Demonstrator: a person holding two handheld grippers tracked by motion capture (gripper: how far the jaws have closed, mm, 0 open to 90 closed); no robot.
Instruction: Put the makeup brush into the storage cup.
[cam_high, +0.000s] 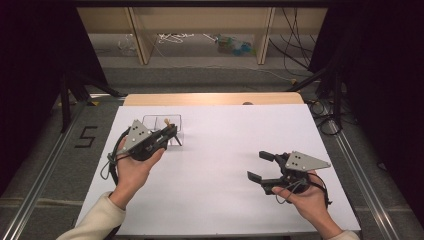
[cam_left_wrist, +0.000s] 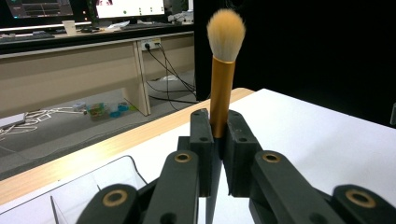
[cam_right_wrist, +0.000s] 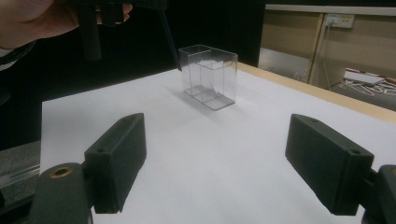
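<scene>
The makeup brush is clamped upright by its gold handle in the left gripper, just above the clear organizer at the far left, seemingly for insertion, while the right gripper is held wide apart and empty at the near right.

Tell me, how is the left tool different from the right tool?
The left tool is shut on a makeup brush with a gold handle; the right tool is open and holds nothing. In the high view, the left tool is over the clear box, while the right tool is over bare white table. Both are black, hand-held, with a grey plate on top.
</scene>
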